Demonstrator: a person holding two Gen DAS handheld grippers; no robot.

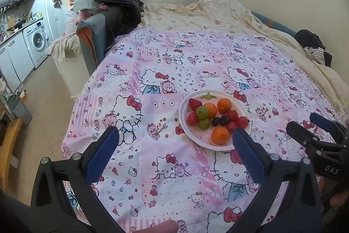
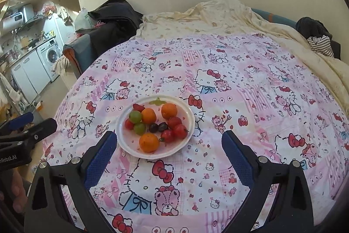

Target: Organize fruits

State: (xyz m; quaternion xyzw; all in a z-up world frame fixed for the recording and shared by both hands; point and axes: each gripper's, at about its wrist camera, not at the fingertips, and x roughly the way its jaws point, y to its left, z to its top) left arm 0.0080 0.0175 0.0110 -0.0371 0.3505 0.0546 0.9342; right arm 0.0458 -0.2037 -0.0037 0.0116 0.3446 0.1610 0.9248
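1. We see a white plate of fruit resting on a bed covered with a pink cartoon-cat sheet.
2. The plate carries three oranges, two green grapes, two dark grapes, several strawberries and small red tomatoes.
3. We hold the left hand-held gripper above the sheet with its jaws spread wide and nothing between the blue pads. In the left wrist view the plate lies just ahead, toward the right finger, which overlaps the plate's near rim in the picture.
4. We hold the right hand-held gripper likewise spread wide and empty. In the right wrist view the plate lies ahead and left of centre, its near-left rim just beside the left finger.
5. Each device appears at the edge of the other's view: the right one at the right edge, the left one at the left edge.
6. We cannot tell whether either finger touches the plate.
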